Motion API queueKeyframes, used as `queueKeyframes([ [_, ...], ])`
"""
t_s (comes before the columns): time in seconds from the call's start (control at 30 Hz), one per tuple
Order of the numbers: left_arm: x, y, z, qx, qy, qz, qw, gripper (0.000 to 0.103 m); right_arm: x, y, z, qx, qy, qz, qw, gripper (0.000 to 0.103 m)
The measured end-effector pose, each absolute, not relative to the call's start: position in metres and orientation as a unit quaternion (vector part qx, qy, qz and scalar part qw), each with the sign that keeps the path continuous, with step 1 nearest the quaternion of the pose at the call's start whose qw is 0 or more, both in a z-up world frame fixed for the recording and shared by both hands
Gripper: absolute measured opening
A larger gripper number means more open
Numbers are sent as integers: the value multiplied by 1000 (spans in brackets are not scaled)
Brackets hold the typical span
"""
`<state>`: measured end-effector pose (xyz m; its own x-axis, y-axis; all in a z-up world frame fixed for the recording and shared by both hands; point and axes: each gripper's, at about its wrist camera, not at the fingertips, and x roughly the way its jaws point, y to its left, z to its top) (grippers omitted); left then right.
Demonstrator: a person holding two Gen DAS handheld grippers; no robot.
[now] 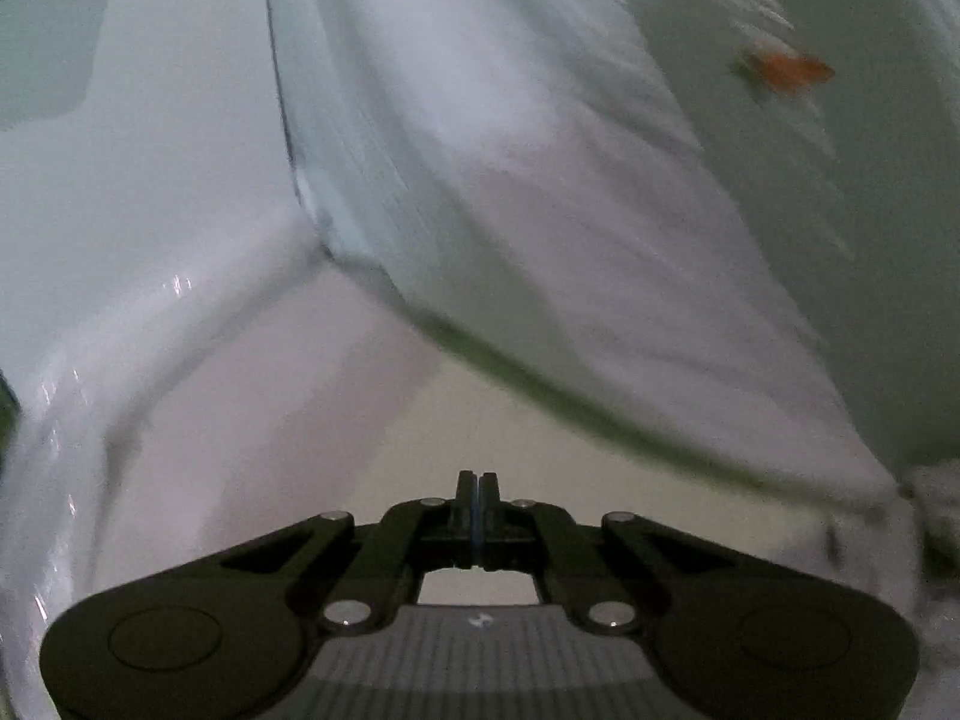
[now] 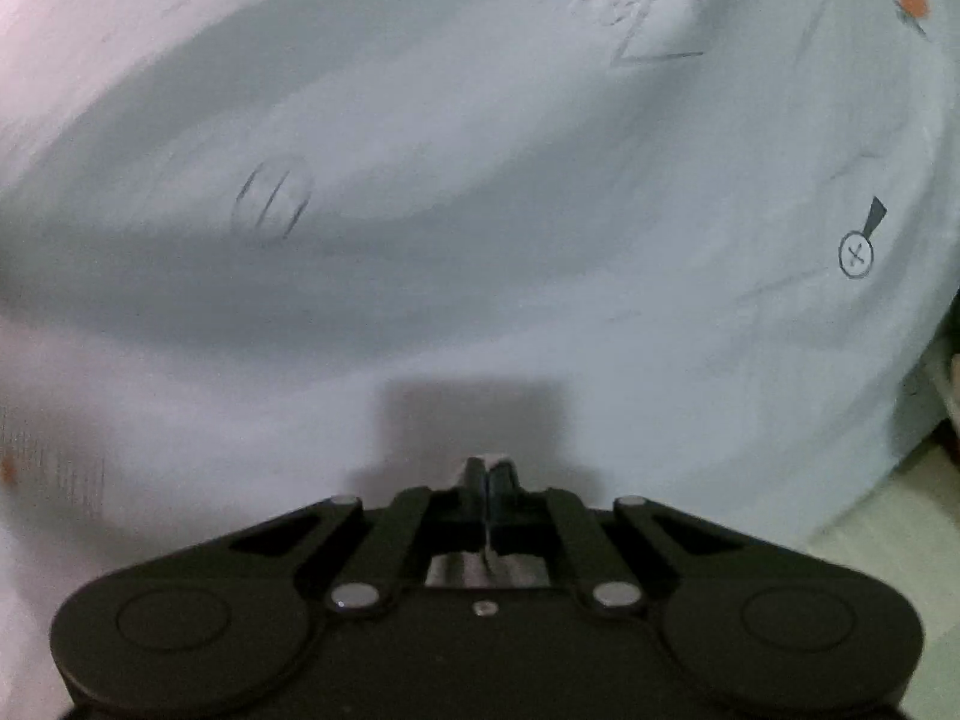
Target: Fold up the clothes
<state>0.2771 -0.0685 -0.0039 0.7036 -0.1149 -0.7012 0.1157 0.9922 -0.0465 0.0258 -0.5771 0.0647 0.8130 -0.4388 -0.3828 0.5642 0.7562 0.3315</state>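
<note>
Filling both views, the white garment (image 2: pixel 540 180) bears an orange mark (image 1: pixel 792 69).

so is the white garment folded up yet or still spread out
Still spread, not folded: the white garment fills the right wrist view as one broad sheet, and the left wrist view shows it draped with a lifted edge.
</note>
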Motion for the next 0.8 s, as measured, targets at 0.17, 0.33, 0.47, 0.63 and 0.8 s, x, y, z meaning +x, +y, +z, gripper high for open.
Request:
queueKeyframes([
  [0.17,296,-94,-22,17,404,-87,910,12,35,-568,21,161,213,-358,895,49],
  [0.33,253,-116,-71,9,478,-131,868,41,-19,-526,-44,180,308,-349,867,59],
  [0.47,207,-119,-92,13,516,-156,842,57,-83,-478,-78,186,370,-340,844,63],
  [0.63,156,-121,-90,18,529,-194,826,74,-148,-426,-100,198,412,-333,825,73],
  [0.8,113,-134,-89,82,529,-269,800,81,-175,-390,-107,250,416,-323,812,77],
])
